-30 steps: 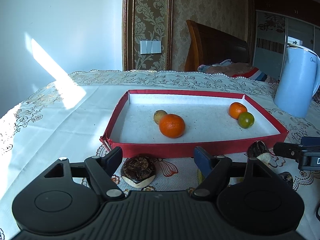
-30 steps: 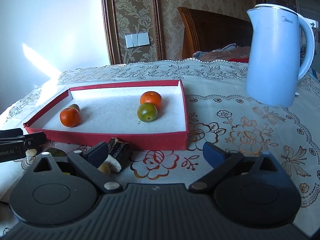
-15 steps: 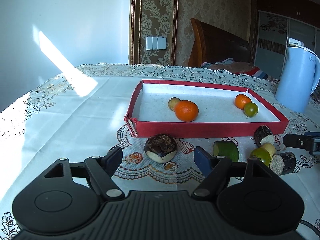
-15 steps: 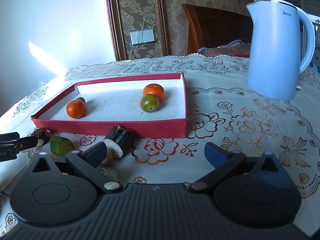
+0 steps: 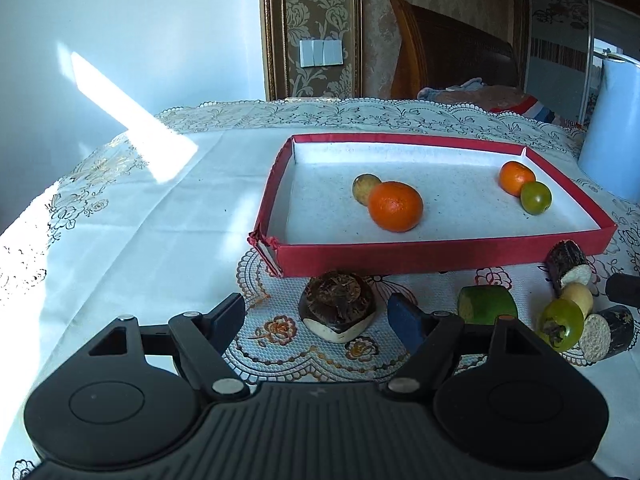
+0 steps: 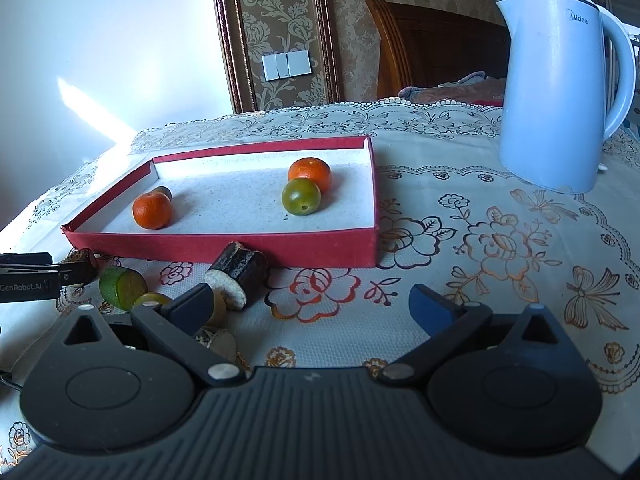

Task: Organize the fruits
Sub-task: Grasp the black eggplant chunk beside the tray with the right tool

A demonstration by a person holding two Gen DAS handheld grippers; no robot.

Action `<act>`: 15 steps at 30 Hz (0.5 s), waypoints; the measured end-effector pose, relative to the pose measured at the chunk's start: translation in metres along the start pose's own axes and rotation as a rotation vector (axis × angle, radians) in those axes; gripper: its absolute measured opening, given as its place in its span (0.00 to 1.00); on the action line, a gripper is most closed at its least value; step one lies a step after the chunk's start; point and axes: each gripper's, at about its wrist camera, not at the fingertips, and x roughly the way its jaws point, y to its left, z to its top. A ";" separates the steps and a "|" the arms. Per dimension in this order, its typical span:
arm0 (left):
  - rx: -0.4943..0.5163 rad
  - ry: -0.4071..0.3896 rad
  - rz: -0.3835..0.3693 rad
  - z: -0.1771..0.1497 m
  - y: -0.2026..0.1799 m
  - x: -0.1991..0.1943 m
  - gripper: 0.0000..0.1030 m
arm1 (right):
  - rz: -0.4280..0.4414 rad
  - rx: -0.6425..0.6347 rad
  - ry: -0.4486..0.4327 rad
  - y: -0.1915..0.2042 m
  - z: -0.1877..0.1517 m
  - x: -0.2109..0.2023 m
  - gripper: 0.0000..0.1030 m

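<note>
A red tray (image 5: 440,254) (image 6: 224,245) holds two oranges (image 5: 395,206) (image 6: 310,172), a green fruit (image 5: 535,197) (image 6: 301,196) and a small yellowish fruit (image 5: 365,187). On the cloth in front of the tray lie a dark brown peeled fruit (image 5: 339,306), a green cut piece (image 5: 486,304) (image 6: 122,286), dark cane pieces (image 5: 568,266) (image 6: 238,274) and a green persimmon-like fruit (image 5: 560,324). My left gripper (image 5: 320,316) is open, with the dark brown fruit between its fingers. My right gripper (image 6: 316,304) is open and empty, right of the cane piece.
A pale blue kettle (image 6: 560,88) stands at the back right on the floral tablecloth. A wooden chair back (image 5: 448,52) is behind the table. The left gripper's body (image 6: 28,278) shows at the left edge of the right wrist view.
Both grippers have pulled back from the tray, so more loose pieces on the cloth show. The left gripper now frames the dark brown fruit more closely. Both stay open.
</note>
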 end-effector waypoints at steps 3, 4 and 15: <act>-0.019 0.009 -0.009 0.002 0.007 0.009 0.76 | 0.021 -0.017 -0.007 0.005 -0.002 -0.006 1.00; -0.014 0.004 -0.013 0.003 0.008 0.011 0.76 | 0.041 -0.035 -0.002 0.008 -0.004 -0.009 1.00; 0.001 0.009 -0.004 0.003 0.004 0.014 0.82 | 0.098 -0.158 0.008 0.040 -0.023 -0.032 1.00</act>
